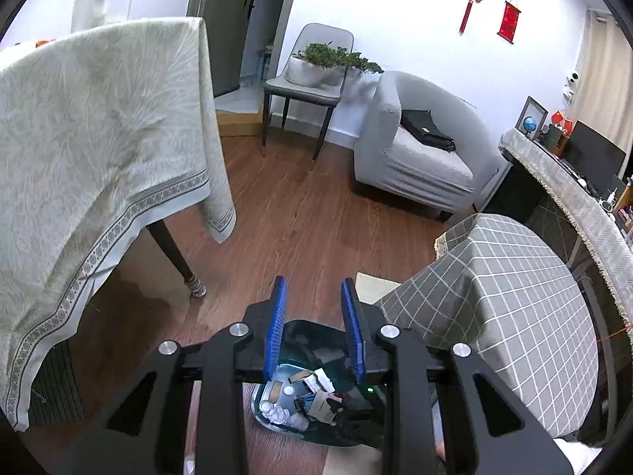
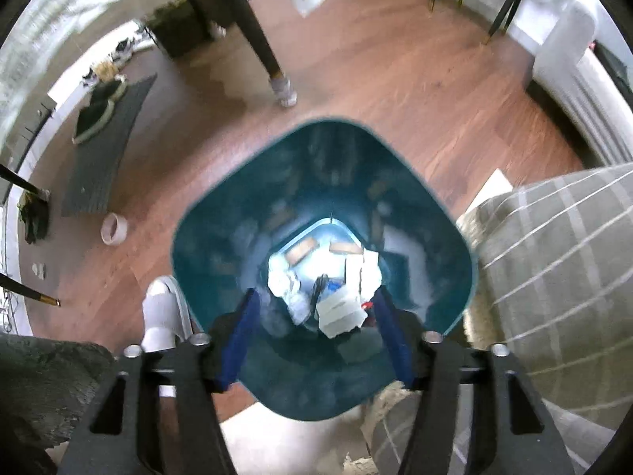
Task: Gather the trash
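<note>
The teal trash bin (image 2: 395, 182) stands on the wood floor (image 2: 395, 79), and in my right wrist view I look almost straight down into it: crumpled white paper (image 2: 283, 273), a white carton (image 2: 340, 310), a dark pen-like piece (image 2: 318, 287) and brown card scraps (image 2: 302, 251) lie at its bottom. My right hand-held gripper (image 2: 316, 308) hangs over the bin's mouth with its blue pads about half apart; nothing sits between them, the trash showing far below through the gap. In my left wrist view the same bin (image 1: 316, 340) appears low at 6 o'clock, partly behind my left hand-held gripper (image 1: 314, 308), whose pads stand close together with only a narrow gap and nothing gripped. Moving outward in the right view, a grey checked cloth (image 2: 554, 257) covers something just beside the bin at 3 o'clock. My foot in a white shoe (image 2: 164, 308) is planted by the bin's rim at 8 o'clock. A roll of tape (image 2: 114, 228) lies on the floor at 9 o'clock, near a dark mat (image 2: 107, 150) with shoes at its far end. A dark desk leg (image 2: 257, 31) comes down at 12 o'clock. In the left view that desk wears a pale patterned tablecloth (image 1: 99, 138) at 10 o'clock. A grey armchair (image 1: 419, 146) with a black bag (image 1: 427, 130) on its seat sits at 1 o'clock, and a grey chair (image 1: 304, 91) carrying a potted plant (image 1: 332, 59) stands at 12 o'clock against the white wall.
</note>
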The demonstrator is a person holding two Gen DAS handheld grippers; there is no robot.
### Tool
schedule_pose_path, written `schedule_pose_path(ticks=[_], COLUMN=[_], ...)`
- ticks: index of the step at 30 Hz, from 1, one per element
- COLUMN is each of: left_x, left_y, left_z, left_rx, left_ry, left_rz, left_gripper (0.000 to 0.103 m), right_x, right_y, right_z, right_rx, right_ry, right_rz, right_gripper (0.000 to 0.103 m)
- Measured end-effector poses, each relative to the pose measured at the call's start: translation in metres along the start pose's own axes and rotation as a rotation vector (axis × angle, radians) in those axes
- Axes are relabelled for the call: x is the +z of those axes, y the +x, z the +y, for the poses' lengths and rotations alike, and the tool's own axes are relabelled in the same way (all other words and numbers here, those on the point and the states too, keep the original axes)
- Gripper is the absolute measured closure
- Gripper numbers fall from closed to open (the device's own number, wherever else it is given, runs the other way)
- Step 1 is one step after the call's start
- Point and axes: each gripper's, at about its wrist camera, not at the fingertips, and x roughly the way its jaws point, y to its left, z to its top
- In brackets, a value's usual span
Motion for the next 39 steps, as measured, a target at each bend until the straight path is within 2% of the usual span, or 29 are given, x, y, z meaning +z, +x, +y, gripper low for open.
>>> schedule_pose_path(ticks=[6,9,13,19,21,23,27,29,31,33,37,39], left_x=[0.0,-0.006,-0.017,-0.032,-0.038,-0.044,-0.059,-0.071,-0.081,-0.09,-0.106,-0.11], left_y=[-0.01,-0.015,-0.017,-0.02,-0.023,-0.028,-0.037,-0.043,-0.048,-0.054,-0.067,-0.072], left_z=[-0.015,-0.024,-0.033,-0.055,-0.061,-0.067,-0.071,-0.074,-0.076,-0.077,-0.083,-0.085], left_rx=[0.001,0.035,0.035,0.031,0.035,0.04,0.056,0.076,0.085,0.086,0.127,0.144], left_ry=[0.024,0.066,0.078,0.082,0.078,0.077,0.06,0.066,0.07,0.063,0.058,0.056], left_rz=[-0.021,-0.025,-0.013,-0.008,-0.016,-0.025,-0.034,-0.04,-0.04,-0.042,-0.047,-0.047], left_gripper=[0.074,0.074,0.073,0.061,0.048,0.041,0.028,0.026,0.022,0.015,0.009,0.008], right_x=[0.001,-0.004,-0.016,-0.044,-0.055,-0.07,-0.107,-0.128,-0.148,-0.168,-0.208,-0.223], right_y=[-0.064,-0.102,-0.15,-0.218,-0.233,-0.251,-0.276,-0.286,-0.293,-0.3,-0.312,-0.321], right_z=[-0.005,-0.009,-0.021,-0.052,-0.063,-0.079,-0.101,-0.115,-0.123,-0.131,-0.143,-0.145], right_rx=[-0.006,-0.013,-0.035,-0.086,-0.105,-0.132,-0.19,-0.224,-0.259,-0.284,-0.305,-0.316], right_ry=[0.019,0.033,0.062,0.135,0.164,0.201,0.278,0.315,0.338,0.365,0.42,0.429], right_rz=[-0.144,-0.229,-0.317,-0.435,-0.468,-0.501,-0.555,-0.576,-0.587,-0.608,-0.615,-0.63], right_gripper=[0.057,0.058,0.058,0.058,0.058,0.058,0.057,0.057,0.053,0.041,0.031,0.021])
